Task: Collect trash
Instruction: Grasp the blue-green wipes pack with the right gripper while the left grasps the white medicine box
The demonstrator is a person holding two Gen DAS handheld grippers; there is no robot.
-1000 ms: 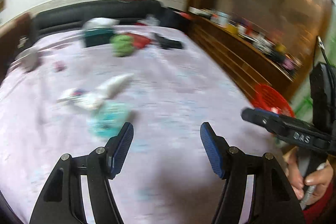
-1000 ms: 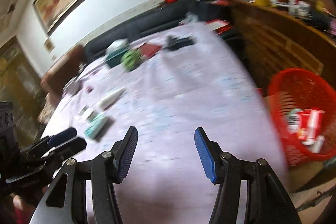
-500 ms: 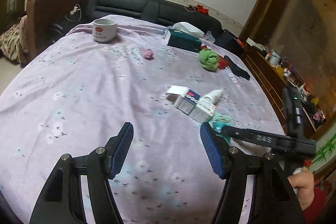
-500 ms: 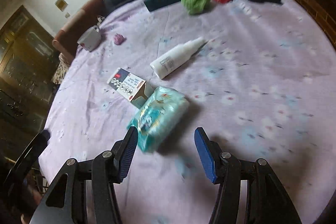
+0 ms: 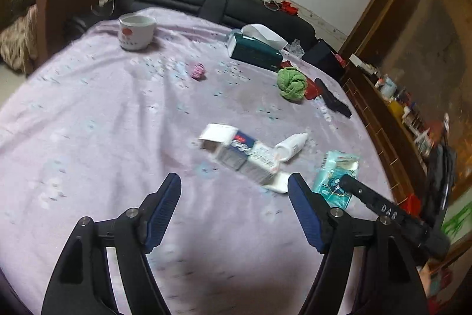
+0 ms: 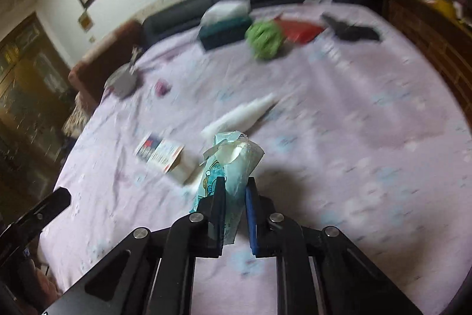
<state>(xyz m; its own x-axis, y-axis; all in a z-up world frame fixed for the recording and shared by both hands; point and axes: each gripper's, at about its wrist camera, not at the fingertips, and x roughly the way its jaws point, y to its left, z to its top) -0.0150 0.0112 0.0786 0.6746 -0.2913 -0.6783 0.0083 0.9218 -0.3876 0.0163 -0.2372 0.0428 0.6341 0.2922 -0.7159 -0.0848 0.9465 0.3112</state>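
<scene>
Trash: 1 wipes packet (image 6: pixel 233 164) pinched in right hand-held gripper (image 6: pixel 235 197) | left hand-held gripper (image 5: pixel 234 208) opening, empty

On the lilac cloth-covered counter (image 5: pixel 88 120), the white cardboard carton (image 5: pixel 239 151) lies left of the teal plastic tissue pack (image 5: pixel 336 173); the white plastic bottle (image 5: pixel 290 145) lies just behind them, the white ceramic mug (image 5: pixel 134 32) far behind.

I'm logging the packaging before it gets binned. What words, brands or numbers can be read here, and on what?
"DAS": on the right gripper, white letters along its black finger.
"Ha": start of a word on the teal tissue pack; the rest is hidden by the jaws.
Carton: print blurred, unreadable.
Mug: red emblem and text, too small.
</scene>
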